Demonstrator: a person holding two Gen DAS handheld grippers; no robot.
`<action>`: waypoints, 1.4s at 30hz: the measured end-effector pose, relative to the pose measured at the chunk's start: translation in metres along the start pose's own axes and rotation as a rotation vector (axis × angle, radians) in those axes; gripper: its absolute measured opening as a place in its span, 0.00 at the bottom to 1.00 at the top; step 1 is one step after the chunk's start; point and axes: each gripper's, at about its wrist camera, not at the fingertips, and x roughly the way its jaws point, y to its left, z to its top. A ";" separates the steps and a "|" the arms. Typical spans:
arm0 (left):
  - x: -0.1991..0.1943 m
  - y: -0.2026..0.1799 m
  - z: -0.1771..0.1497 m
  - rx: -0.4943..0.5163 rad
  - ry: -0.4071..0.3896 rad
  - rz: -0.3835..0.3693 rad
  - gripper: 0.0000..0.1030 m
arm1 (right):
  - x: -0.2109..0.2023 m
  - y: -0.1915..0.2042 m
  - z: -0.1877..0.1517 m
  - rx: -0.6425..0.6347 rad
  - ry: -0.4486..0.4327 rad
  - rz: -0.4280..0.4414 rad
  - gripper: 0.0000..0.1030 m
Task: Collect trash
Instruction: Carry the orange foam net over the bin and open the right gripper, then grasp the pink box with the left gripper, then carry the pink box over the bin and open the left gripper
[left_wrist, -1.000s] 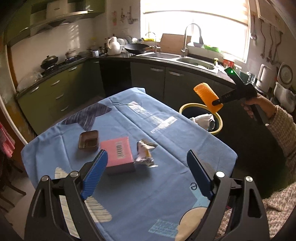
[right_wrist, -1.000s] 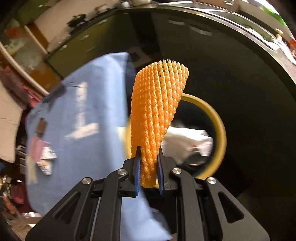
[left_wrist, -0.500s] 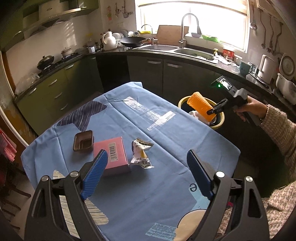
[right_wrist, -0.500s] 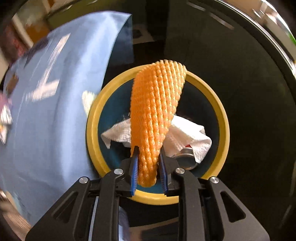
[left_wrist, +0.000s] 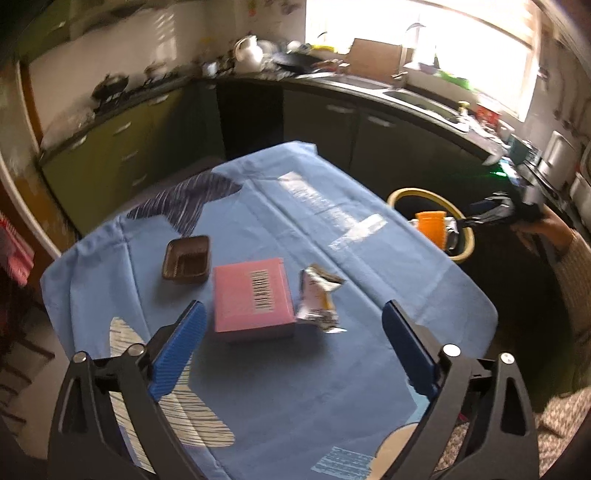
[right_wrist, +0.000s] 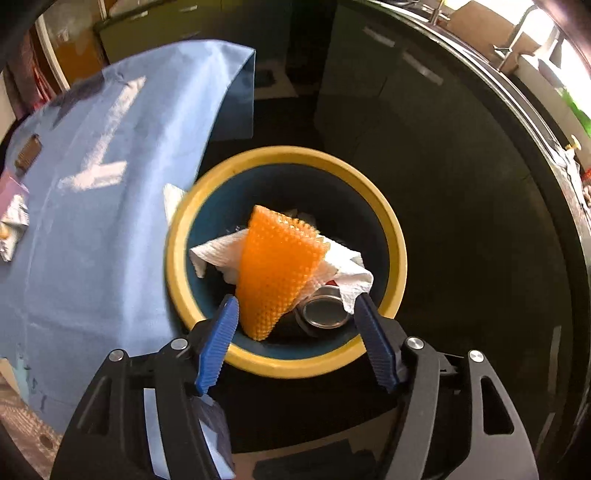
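My right gripper (right_wrist: 295, 300) hangs over the yellow-rimmed bin (right_wrist: 288, 155), its jaws opening. The orange foam net (right_wrist: 277, 269) has slipped free of the pads and is dropping onto a white paper towel (right_wrist: 343, 266) and a metal can (right_wrist: 325, 314) inside. In the left wrist view the net (left_wrist: 432, 225) shows in the bin (left_wrist: 466, 236) beside the table. My left gripper (left_wrist: 293, 308) hovers above the blue tablecloth (left_wrist: 332, 387), jaws opening wide and holding nothing. Beyond its fingertips lie a pink box (left_wrist: 253, 299), a crumpled wrapper (left_wrist: 317, 295) and a brown plastic tray (left_wrist: 186, 258).
The table's far right edge drops off next to the bin. Dark green kitchen cabinets (left_wrist: 369, 136) and a counter with a sink run behind. A person's hand and knitted sleeve (left_wrist: 569, 266) are at the right edge.
The right gripper swung over the bin, sank toward it and opened, letting the orange net go. The left gripper drew closer to the pink box and wrapper and opened a little wider.
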 end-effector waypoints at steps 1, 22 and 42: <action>0.004 0.005 0.002 -0.017 0.015 0.003 0.90 | -0.006 0.003 -0.003 0.002 -0.015 0.011 0.65; 0.126 0.025 0.020 -0.154 0.385 0.086 0.90 | -0.006 0.045 -0.040 0.008 -0.050 0.184 0.67; 0.123 0.035 0.013 -0.144 0.404 0.103 0.71 | -0.015 0.053 -0.051 0.005 -0.078 0.227 0.67</action>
